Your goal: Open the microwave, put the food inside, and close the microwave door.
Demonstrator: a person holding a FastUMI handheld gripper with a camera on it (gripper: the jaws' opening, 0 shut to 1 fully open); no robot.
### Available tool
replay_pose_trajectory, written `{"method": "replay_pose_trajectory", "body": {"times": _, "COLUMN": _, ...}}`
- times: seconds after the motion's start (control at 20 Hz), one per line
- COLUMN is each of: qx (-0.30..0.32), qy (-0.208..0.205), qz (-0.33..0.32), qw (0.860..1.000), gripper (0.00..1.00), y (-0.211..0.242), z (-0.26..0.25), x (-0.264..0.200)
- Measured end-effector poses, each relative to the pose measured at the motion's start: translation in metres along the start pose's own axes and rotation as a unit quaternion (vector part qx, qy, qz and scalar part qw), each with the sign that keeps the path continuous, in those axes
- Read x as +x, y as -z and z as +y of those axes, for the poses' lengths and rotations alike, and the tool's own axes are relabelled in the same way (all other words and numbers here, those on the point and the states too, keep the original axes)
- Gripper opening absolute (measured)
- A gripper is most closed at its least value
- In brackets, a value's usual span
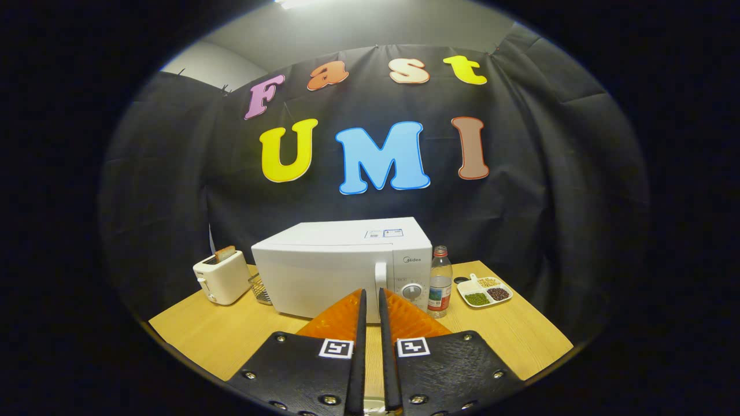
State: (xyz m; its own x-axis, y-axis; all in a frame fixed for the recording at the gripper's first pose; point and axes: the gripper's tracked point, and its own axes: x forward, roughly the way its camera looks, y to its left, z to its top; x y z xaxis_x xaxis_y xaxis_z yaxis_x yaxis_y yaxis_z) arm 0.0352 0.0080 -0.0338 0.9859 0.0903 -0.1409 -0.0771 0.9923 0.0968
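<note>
A white microwave [329, 271] stands on the wooden table [219, 335] with its door closed; its vertical handle [380, 276] and a round dial [412, 292] are on the right side of the front. The food is a white divided dish [484, 290] holding green, brown and pale beans, to the right of the microwave. My gripper [373, 294] is held above the table in front of the microwave, its fingertips just below the handle. The fingers are nearly together with only a thin gap and nothing between them.
A clear water bottle [440, 282] with a red cap stands between the microwave and the dish. Left of the microwave sit a white toaster [221, 277] with a slice of bread in it and a small wire basket [261, 289].
</note>
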Motion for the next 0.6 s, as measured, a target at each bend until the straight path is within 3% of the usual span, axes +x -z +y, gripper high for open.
{"method": "replay_pose_trajectory", "body": {"times": 0.4, "qx": -0.007, "qy": -0.001, "qz": -0.025, "qw": 1.000, "gripper": 0.13, "y": -0.006, "z": 0.007, "x": -0.061}}
{"method": "replay_pose_trajectory", "body": {"times": 0.45, "qx": -0.005, "qy": -0.008, "qz": -0.027, "qw": 1.000, "gripper": 0.28, "y": -0.008, "z": 0.010, "x": -0.069}}
{"method": "replay_pose_trajectory", "body": {"times": 0.6, "qx": -0.001, "qy": -0.005, "qz": -0.042, "qw": 0.999, "gripper": 1.00, "y": -0.014, "z": 0.009, "x": -0.073}}
